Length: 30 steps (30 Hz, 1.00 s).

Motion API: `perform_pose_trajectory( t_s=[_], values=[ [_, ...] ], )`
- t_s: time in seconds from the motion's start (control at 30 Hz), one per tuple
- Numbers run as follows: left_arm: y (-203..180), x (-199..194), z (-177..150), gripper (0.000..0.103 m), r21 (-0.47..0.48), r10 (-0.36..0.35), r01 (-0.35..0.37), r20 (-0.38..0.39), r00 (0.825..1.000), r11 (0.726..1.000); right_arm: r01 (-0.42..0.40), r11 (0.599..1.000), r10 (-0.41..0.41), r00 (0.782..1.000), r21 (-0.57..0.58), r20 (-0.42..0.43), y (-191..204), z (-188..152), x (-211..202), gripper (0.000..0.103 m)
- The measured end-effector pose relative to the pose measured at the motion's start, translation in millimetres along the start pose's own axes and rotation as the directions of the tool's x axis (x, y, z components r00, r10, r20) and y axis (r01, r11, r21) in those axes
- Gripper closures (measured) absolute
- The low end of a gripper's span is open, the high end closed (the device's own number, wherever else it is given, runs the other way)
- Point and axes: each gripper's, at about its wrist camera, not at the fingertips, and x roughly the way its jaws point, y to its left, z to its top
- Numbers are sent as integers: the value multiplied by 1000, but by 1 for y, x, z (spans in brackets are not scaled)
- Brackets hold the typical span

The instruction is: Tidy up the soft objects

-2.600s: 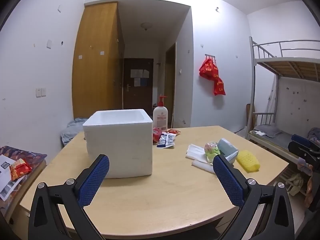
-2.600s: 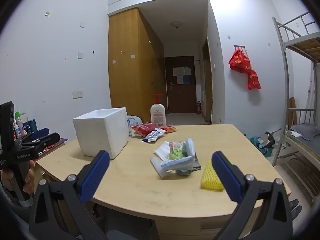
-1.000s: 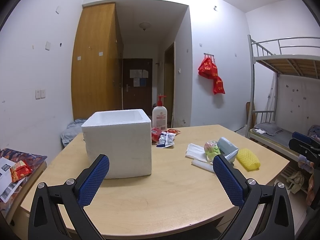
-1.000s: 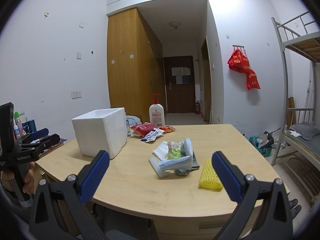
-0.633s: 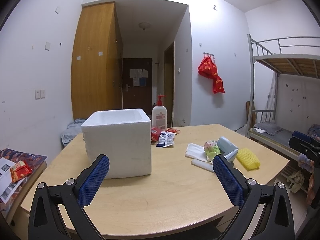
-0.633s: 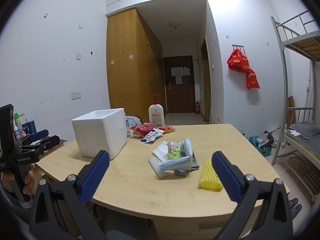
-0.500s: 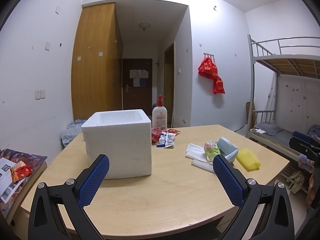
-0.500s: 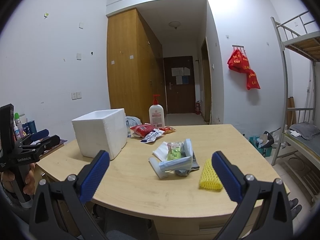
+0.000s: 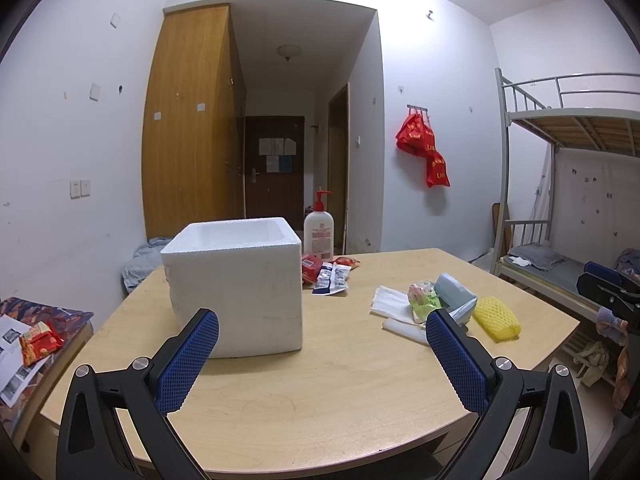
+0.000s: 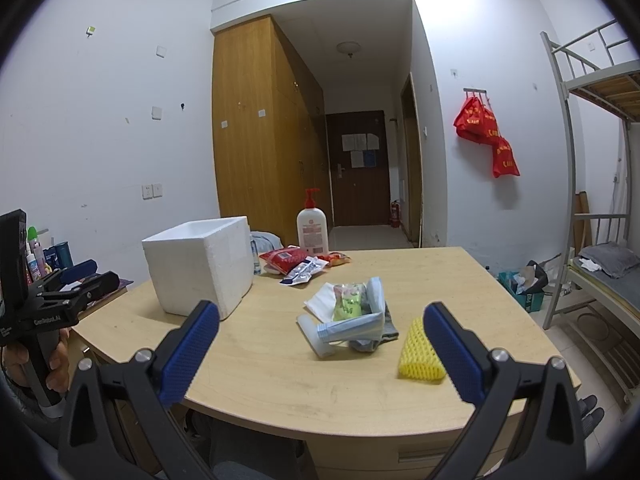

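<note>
A white foam box stands open-topped on the left of the wooden table. To its right lies a pile of soft items: a white cloth, a green packet, a grey-blue wrapped pack and a yellow foam net. My left gripper hovers open over the table's near edge, in front of the box. My right gripper is open too, short of the pile. Neither holds anything.
A white pump bottle and red and blue snack packets sit at the table's far side. A side surface with papers lies left. A bunk bed stands right. A hand holds the left gripper's handle.
Both views have shifted only slightly; nothing on the table has moved, and both grippers have stayed open.
</note>
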Motion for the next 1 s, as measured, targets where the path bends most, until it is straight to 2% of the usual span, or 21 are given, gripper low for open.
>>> perform_pose_trajectory(
  t_s=[0.5, 0.77, 0.87, 1.0],
  values=[
    [-12, 30, 13, 0, 18, -18, 19, -34, 999, 1000, 11, 1000, -10, 1000, 28, -25, -14, 12, 25, 0],
    [-29, 56, 22, 0, 21, -84, 85, -48, 995, 996, 15, 997, -10, 998, 79, -56, -36, 15, 50, 0],
    [-39, 68, 24, 0, 28, -109, 111, -66, 992, 993, 75, 995, -69, 994, 70, -79, -41, 12, 58, 0],
    [-51, 88, 25, 0, 26, -140, 143, -102, 985, 989, 86, 994, -79, 991, 63, -104, -46, 9, 69, 0]
  ],
)
